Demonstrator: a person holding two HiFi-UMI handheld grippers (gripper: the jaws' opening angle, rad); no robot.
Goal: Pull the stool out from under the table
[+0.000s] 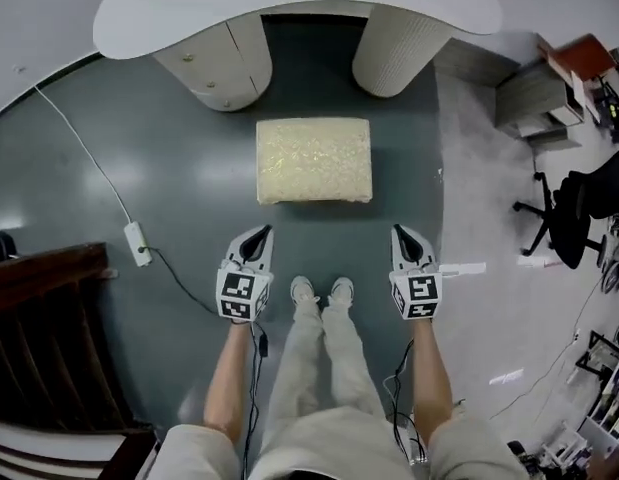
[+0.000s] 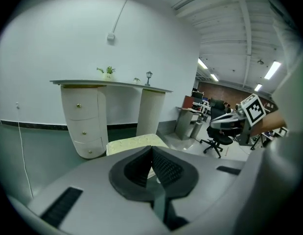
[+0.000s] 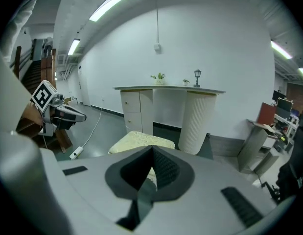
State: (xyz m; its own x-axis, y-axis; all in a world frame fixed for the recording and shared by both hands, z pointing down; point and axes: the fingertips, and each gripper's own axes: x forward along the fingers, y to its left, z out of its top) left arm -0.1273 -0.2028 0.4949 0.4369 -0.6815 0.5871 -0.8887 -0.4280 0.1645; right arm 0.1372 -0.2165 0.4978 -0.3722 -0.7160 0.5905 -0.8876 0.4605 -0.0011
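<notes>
You're holding both grippers raised & apart, one each side of your shoes (image 1: 322,290). The left gripper (image 1: 259,233) is showing its jaws pressed fully together w/ nothing between the pads. The right gripper (image 1: 403,232) is doing the same, also empty.

The pale yellow rectangular cushioned stool (image 1: 314,160) is sitting on the dark green floor (image 1: 79,168). It's clear of the white curved table top (image 1: 289,8), just in front of the cream drawer pedestal (image 1: 214,68) & the ribbed round column (image 1: 399,53).

So the pull is looking done, imo. If you're wanting more clearance:
- Open both jaws wide first.
- Grip the near corners evenly, L & R, so it isn't skewing.
- Drag straight toward your feet, minding the white power strip (image 1: 137,242) at the floor's left side.
</notes>
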